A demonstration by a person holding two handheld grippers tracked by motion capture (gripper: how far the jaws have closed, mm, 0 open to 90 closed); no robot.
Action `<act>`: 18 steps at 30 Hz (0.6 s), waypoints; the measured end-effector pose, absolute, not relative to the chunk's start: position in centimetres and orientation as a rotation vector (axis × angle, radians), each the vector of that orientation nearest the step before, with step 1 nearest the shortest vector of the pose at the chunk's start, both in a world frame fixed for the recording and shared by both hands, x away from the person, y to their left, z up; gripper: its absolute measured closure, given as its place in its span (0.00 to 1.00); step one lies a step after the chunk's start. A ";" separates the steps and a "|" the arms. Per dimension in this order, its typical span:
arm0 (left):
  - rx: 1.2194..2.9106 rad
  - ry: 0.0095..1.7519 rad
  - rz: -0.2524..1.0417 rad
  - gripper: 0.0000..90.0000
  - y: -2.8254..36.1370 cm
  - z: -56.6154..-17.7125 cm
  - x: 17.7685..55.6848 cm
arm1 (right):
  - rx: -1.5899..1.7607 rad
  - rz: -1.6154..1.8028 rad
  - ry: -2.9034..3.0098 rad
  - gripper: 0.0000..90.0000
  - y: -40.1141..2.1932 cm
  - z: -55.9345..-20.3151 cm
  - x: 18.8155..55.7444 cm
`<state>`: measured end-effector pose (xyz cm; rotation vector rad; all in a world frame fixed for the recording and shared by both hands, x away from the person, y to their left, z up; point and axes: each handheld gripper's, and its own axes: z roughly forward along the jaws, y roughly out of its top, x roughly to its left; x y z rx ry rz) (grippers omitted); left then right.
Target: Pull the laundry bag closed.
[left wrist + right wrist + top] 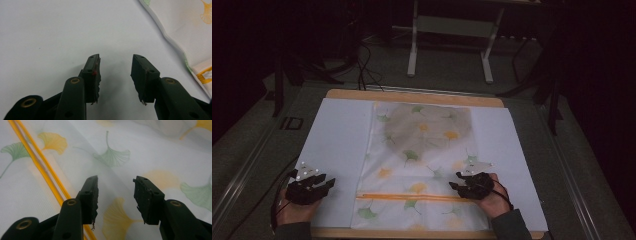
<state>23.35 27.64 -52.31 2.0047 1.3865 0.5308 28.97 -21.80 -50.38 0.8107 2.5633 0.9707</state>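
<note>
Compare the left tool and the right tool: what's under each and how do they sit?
The left tool sits over the plain white sheet, beside the cloth; the right tool sits over the leaf-print cloth, near its orange stripe. Both are open, holding nothing.

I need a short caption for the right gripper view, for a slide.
Right gripper, jaws open and empty, above a white cloth printed with ginkgo leaves and two orange stripes.
</note>
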 end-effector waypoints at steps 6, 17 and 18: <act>2.010 1.387 0.526 0.64 27.6 -52.3 23.4 | 0.772 0.977 2.586 0.60 -20.3 -50.3 29.0; 2.022 1.374 0.517 0.65 27.3 -52.2 23.5 | 0.693 1.000 2.646 0.65 -17.7 -50.2 28.9; 2.023 1.373 0.516 0.65 27.3 -52.2 23.5 | 0.682 1.002 2.653 0.66 -17.4 -50.3 28.9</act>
